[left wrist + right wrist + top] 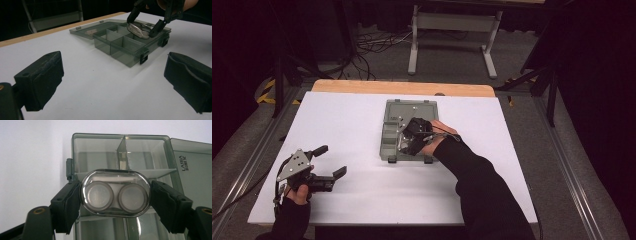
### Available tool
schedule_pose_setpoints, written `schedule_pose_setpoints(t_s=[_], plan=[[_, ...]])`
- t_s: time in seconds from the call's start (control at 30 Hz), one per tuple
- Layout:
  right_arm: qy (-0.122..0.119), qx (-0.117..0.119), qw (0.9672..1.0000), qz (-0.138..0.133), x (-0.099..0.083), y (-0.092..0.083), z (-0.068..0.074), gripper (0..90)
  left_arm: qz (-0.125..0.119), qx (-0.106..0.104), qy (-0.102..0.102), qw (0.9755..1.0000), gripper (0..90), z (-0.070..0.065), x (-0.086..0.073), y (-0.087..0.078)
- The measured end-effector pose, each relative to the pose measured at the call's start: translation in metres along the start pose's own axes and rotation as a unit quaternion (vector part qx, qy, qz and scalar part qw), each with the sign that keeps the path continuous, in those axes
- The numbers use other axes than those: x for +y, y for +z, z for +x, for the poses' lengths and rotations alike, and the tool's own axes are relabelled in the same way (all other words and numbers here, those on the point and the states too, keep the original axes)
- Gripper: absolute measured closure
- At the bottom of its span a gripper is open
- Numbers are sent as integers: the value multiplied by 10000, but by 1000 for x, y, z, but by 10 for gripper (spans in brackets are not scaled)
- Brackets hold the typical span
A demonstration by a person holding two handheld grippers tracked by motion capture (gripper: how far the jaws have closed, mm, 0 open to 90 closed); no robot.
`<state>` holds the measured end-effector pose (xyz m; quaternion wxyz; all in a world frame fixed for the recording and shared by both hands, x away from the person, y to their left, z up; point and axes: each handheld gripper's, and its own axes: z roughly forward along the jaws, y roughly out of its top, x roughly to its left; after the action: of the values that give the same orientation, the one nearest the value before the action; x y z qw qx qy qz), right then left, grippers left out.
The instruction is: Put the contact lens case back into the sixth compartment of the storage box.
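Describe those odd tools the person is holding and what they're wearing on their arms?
Each hand grips a black two-jaw tool. The left gripper carries a grey three-cornered plate with small dark dots on top, and its jaws end in blocky black pads with a rough, matte face. The right gripper has black jaws with brass-coloured rivets at the joints. Both arms wear long dark sleeves.

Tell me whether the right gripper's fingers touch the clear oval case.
Touching: the right gripper view shows both fingers pressed against the clear oval case.

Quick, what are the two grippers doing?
Left gripper: open, holding nothing.
Right gripper: shut on the clear oval case, above the compartment box.
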<state>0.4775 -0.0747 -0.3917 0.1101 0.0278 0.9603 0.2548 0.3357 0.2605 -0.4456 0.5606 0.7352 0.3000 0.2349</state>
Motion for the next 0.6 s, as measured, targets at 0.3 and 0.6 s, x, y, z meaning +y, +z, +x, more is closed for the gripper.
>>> schedule_pose_setpoints(t_s=[0.3, 0.6], plan=[[12, 94, 10000, 30, 0, 2, 0, 266, 1, 6, 2, 10000, 34, 0, 0, 0], [3, 179, 9998, 66, 1, 4, 1, 266, -1, 12, 3, 10000, 34, 0, 0, 0]])
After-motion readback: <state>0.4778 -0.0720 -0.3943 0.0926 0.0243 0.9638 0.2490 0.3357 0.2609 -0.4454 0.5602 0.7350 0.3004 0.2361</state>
